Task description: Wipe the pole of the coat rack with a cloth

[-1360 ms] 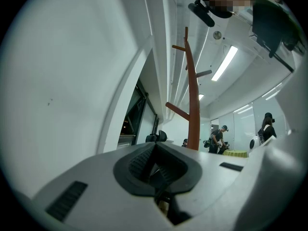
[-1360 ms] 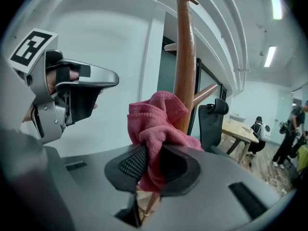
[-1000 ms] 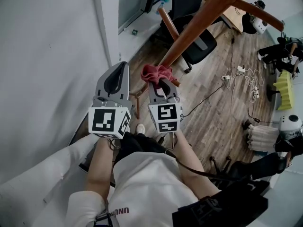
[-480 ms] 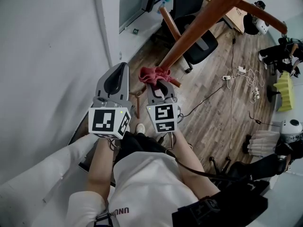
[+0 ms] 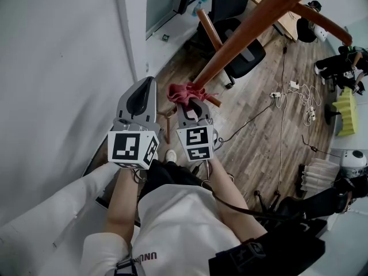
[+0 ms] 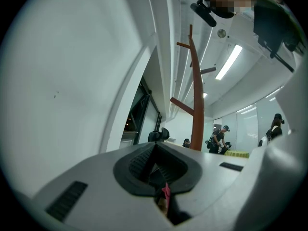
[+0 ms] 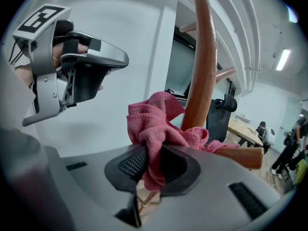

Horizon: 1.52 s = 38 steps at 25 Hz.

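Note:
The coat rack's brown wooden pole [image 5: 241,36] rises through the head view, with pegs branching off; it also shows in the right gripper view as the pole [image 7: 202,61] and far off in the left gripper view as the pole [image 6: 196,95]. My right gripper [image 5: 190,99] is shut on a pink cloth [image 5: 183,91], bunched cloth [image 7: 156,129] pressed against the pole's lower part beside a short peg [image 7: 240,157]. My left gripper [image 5: 144,94] hangs to the left near the white wall, jaws shut with nothing between them, apart from the pole.
A white wall [image 5: 57,68] stands close on the left. A black office chair [image 5: 241,45] sits behind the pole's base. Cables and a power strip [image 5: 284,94] lie on the wooden floor to the right. People stand far off at the right edge.
My right gripper with the pink cloth has slid slightly left and down along the pole. The left gripper has stayed put.

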Tool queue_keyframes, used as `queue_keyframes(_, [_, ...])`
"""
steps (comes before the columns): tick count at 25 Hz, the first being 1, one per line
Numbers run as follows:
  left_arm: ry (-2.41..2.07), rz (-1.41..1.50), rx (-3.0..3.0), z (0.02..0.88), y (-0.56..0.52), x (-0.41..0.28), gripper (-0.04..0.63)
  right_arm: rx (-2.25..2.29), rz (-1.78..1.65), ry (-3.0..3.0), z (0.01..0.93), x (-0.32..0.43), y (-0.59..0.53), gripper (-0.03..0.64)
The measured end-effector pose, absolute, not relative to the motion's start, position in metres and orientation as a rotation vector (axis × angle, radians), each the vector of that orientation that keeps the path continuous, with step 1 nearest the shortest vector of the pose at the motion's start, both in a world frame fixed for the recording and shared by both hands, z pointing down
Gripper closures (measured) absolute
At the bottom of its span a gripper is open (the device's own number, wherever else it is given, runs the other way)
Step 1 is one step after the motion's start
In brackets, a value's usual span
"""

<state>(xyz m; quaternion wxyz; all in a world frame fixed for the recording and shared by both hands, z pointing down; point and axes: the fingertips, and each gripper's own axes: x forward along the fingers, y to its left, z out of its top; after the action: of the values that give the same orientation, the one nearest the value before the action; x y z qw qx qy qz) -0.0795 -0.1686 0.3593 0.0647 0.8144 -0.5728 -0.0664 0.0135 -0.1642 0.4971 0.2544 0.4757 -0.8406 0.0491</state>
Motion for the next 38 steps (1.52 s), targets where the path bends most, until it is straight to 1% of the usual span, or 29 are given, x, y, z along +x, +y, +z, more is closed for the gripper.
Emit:
queue_keyframes(17, [-1.733, -0.183, 2.434, 0.365, -0.168, -0.085, 0.581, 1.279, 0.175, -2.239, 0.518, 0.017, -0.167, 0.544])
queue_keyframes(38, [-1.701, -0.158, 2.41, 0.377, -0.162, -0.088, 0.581, 1.242, 0.363, -2.289, 0.535, 0.018, -0.168, 0.545])
